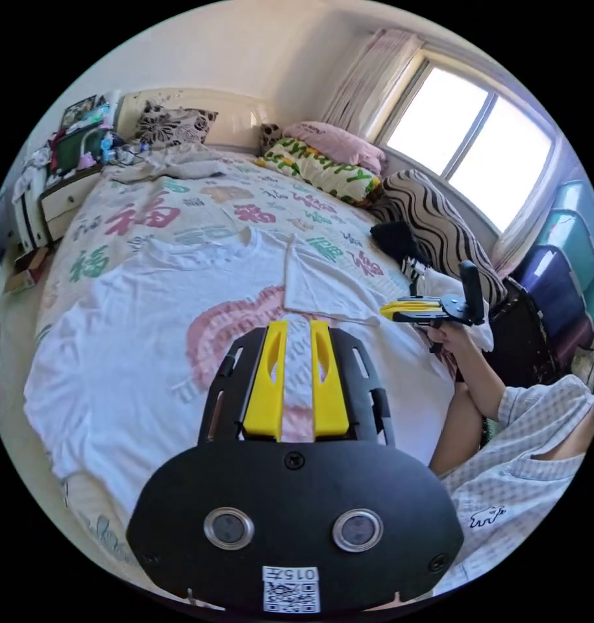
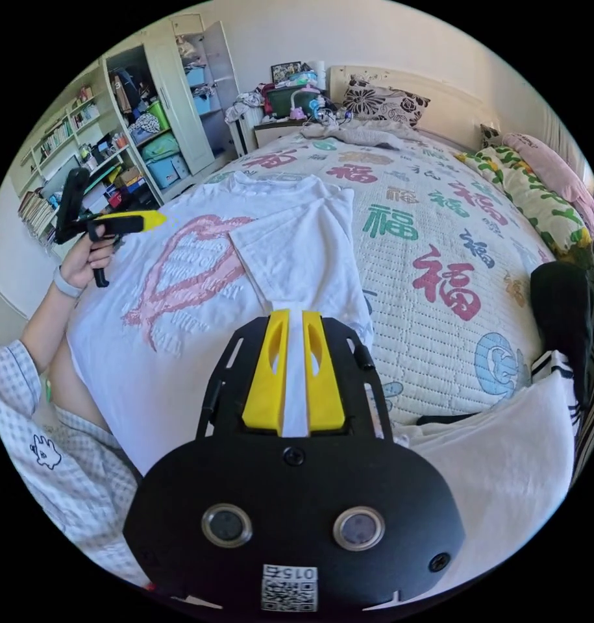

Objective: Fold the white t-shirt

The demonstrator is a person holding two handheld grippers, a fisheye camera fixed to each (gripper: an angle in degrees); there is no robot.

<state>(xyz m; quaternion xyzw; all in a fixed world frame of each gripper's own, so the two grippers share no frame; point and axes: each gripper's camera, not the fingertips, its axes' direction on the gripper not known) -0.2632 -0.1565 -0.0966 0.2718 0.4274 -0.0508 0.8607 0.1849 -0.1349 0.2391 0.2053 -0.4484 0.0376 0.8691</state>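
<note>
The white t-shirt (image 1: 134,337) with a pink heart print lies flat, front up, on the bed. One sleeve (image 1: 322,285) is folded in over the chest. My left gripper (image 1: 298,324) hovers over the heart print, its yellow jaws drawn close with a thin slit and nothing held. In the right gripper view the same shirt (image 2: 180,337) spreads out below my right gripper (image 2: 295,316), whose jaws are likewise drawn together and empty, near the folded sleeve (image 2: 290,253). A hand holds the right gripper (image 1: 407,310) at the shirt's edge, and the left gripper (image 2: 147,220) is held above the far side.
The quilted bedspread (image 2: 439,259) with coloured characters runs to pillows (image 1: 322,165) near the window. A black garment (image 2: 563,311) and another white cloth (image 2: 504,454) lie at the bed's edge. A nightstand (image 1: 69,188), wardrobe and shelves (image 2: 147,97) stand beyond. The person's checked sleeve (image 1: 524,441) is close.
</note>
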